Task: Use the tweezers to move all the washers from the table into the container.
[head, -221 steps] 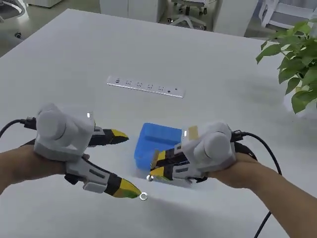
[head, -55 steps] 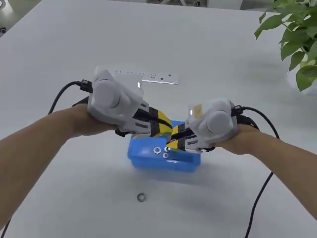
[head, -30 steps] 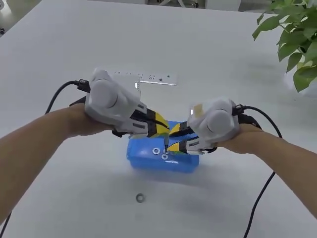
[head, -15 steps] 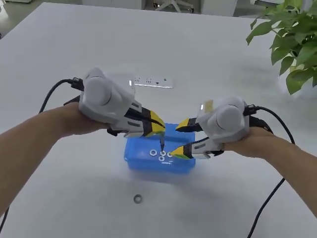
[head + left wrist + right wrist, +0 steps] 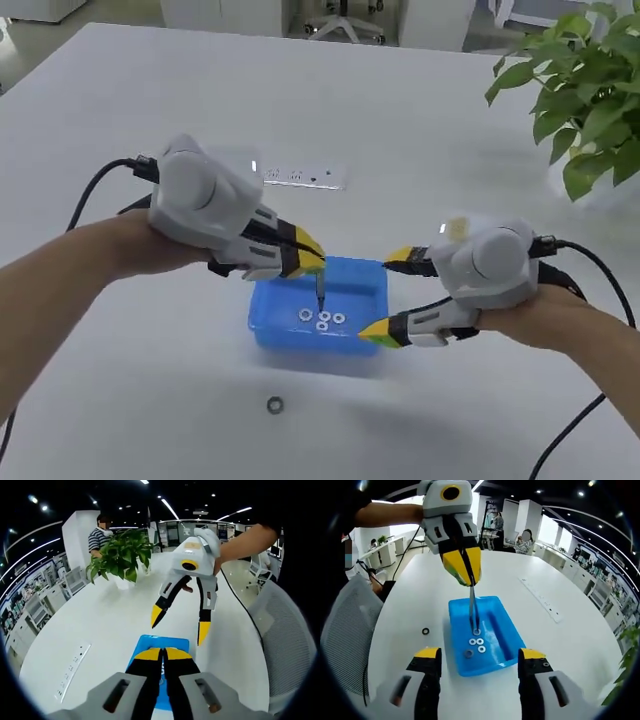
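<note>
On the white table (image 5: pixel 120 120) the blue container (image 5: pixel 300 343) holds several washers (image 5: pixel 322 318). Our left gripper (image 5: pixel 308 262) clamps the tweezers (image 5: pixel 320 290), whose tips reach down to a washer on the container floor, and our right gripper (image 5: pixel 378 298) waits beside it, jaws apart and empty. We think this drop is finishing; next the tweezers must go to the single washer (image 5: pixel 275 405) on the table in front of the container and pinch it.
</note>
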Available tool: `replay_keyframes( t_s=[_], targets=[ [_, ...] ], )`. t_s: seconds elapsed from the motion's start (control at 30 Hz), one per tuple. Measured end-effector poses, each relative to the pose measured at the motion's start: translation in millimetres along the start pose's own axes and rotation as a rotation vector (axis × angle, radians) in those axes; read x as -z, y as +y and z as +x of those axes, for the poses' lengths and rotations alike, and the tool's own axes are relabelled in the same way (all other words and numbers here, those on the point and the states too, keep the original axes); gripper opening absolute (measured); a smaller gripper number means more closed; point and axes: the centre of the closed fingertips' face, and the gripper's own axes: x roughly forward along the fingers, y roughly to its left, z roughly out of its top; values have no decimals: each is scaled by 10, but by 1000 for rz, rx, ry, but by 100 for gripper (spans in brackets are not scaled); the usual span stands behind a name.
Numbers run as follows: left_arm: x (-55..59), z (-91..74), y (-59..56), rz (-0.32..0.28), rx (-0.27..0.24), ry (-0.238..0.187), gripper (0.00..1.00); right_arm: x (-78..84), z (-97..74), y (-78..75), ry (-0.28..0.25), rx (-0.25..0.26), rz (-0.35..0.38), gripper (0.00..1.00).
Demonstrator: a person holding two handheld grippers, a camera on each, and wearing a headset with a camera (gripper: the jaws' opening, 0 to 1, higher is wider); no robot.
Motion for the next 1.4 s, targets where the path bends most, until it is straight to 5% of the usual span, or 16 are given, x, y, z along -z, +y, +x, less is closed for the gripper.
replay_keyframes(
  t_s=[0.8,1.4],
  targets=[
    [-78,-305,-200,-7,-23,16,5,68,-273,242,-67,81,88,100],
    [-11,-462,-421,-19,-20,28,5,87,-289,430,-99,64,80,100]
  ],
)
